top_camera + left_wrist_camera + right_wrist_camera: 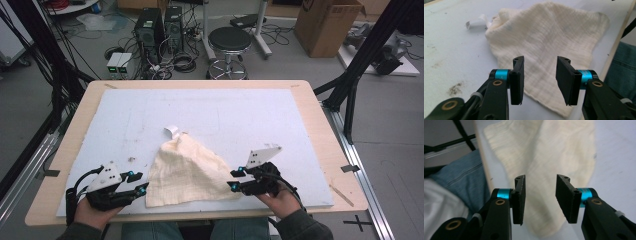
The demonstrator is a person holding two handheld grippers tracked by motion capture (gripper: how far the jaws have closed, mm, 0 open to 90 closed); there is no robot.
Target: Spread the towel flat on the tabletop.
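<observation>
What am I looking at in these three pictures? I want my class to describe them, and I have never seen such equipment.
A seated person holds a black two-jaw tool in each hand: the left tool and the right tool. The high view looks down on a wooden table covered by a pale blue board. The other two pictures come from small cameras riding on each tool, looking along its jaws. On the board lies a cream cloth, folded into a rough triangle, with a small white tag at its far tip. Both tools are open, one at each near corner of the cloth, and grip nothing.
</observation>
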